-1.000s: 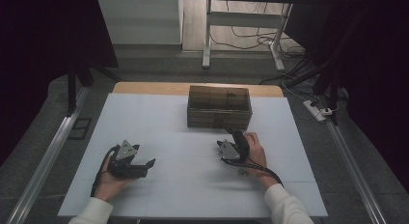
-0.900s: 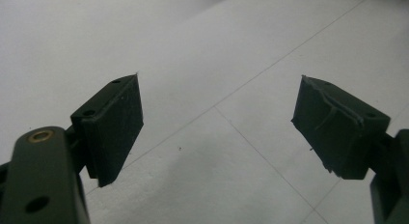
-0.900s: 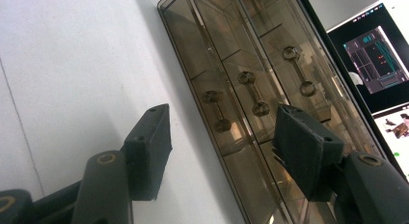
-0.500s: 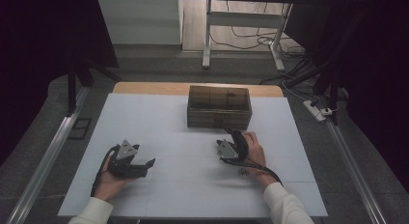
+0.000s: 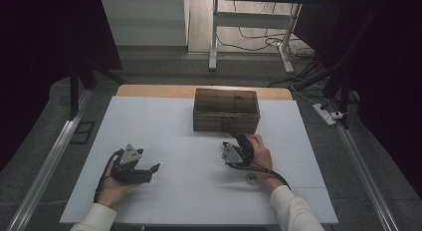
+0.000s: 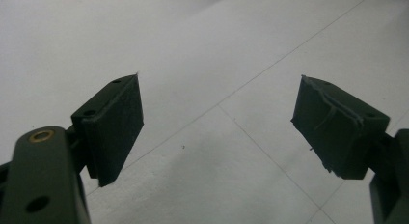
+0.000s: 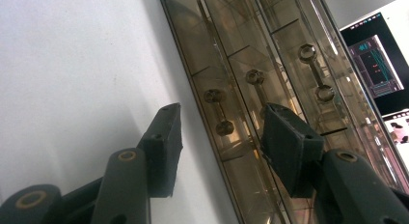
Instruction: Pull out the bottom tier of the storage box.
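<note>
A brown see-through drawer box (image 5: 226,110) stands at the far middle of the white table (image 5: 164,121). My right gripper (image 5: 238,138) lies just in front of it, pointing at its front. In the right gripper view the box (image 7: 251,55) has three drawers with dumbbell-shaped handles, and the nearest handle (image 7: 218,111) shows in the gap of my right gripper (image 7: 221,119), farther off. Those jaws have just been closing and their pads touch nothing. My left gripper (image 5: 153,170) rests at the near left, open over the bare table (image 6: 207,35), with wide-set pads (image 6: 120,118).
A small grey round thing (image 5: 251,178) lies on the table beside the right wrist. Metal rails (image 5: 45,166) run along both sides of the table. Desk legs and cables (image 5: 259,42) stand on the floor beyond the far edge.
The right hand has shifted very slightly in front of the box. The left hand and the box have not moved.
</note>
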Tool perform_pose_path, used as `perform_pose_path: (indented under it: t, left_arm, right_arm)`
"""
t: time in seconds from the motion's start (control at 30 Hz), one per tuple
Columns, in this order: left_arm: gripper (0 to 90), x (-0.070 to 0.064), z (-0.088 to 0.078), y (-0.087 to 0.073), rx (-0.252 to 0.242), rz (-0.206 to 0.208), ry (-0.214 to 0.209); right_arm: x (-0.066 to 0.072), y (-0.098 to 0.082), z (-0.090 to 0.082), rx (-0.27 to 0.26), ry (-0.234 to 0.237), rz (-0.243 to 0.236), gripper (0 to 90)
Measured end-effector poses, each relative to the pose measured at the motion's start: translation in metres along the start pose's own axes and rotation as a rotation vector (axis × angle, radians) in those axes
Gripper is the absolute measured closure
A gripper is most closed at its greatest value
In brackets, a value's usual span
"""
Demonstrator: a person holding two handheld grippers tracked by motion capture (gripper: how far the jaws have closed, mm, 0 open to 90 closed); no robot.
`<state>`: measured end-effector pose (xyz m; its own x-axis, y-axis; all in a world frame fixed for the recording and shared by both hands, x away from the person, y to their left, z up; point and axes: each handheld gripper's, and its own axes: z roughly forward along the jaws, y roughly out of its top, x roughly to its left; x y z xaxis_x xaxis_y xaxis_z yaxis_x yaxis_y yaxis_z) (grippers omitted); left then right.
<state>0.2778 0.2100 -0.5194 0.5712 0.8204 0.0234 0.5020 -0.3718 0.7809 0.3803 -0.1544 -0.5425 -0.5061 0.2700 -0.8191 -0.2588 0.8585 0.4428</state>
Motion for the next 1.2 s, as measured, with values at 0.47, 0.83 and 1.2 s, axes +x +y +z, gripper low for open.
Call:
perform_pose_path:
  t: [0.47, 0.83, 1.2]
  left_arm:
    - [17.8, 0.001, -0.001, 0.000, -0.004, 0.000, 0.003]
    - [17.9, 0.000, -0.001, 0.000, -0.003, 0.001, 0.007]
    - [17.9, 0.001, -0.001, 0.000, -0.004, 0.000, 0.013]
  right_arm:
    - [0.001, -0.002, 0.007, 0.004, 0.001, -0.023, 53.3]
    - [0.002, -0.002, 0.014, 0.007, -0.006, -0.067, 58.5]
    - [0.004, -0.004, 0.020, 0.014, -0.004, -0.077, 60.5]
